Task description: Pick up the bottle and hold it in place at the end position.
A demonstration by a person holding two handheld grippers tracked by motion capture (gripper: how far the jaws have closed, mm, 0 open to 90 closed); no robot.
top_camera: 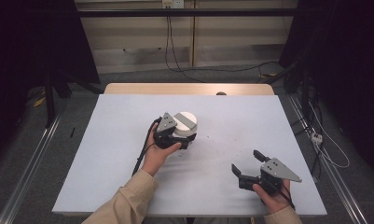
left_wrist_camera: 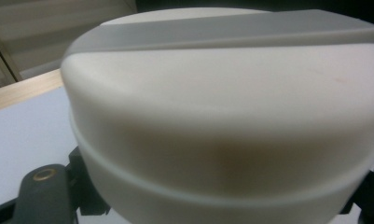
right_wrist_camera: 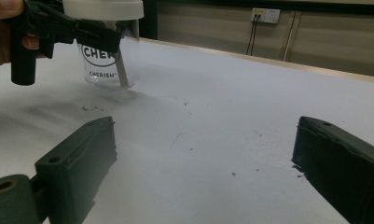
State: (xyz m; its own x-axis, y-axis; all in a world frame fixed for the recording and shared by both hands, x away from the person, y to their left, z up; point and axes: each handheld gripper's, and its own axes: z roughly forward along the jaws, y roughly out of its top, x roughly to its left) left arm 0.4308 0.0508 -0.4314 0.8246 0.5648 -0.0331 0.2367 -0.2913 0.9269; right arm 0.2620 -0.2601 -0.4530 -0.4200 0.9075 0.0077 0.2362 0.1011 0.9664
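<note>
The left tool (top_camera: 179, 135) pinches the jar (right_wrist_camera: 111, 65) just under its white lid (top_camera: 186, 122), likely steadying it upright on the table (top_camera: 128, 186) near the middle. Well apart to the right, the right tool (top_camera: 248, 162) waits spread and empty, low over the table.

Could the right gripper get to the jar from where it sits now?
Probably yes. The right gripper has its jaws wide open, and bare table lies between it and the jar. The left gripper is shut around the jar below its white lid, so the near side is partly taken.
</note>
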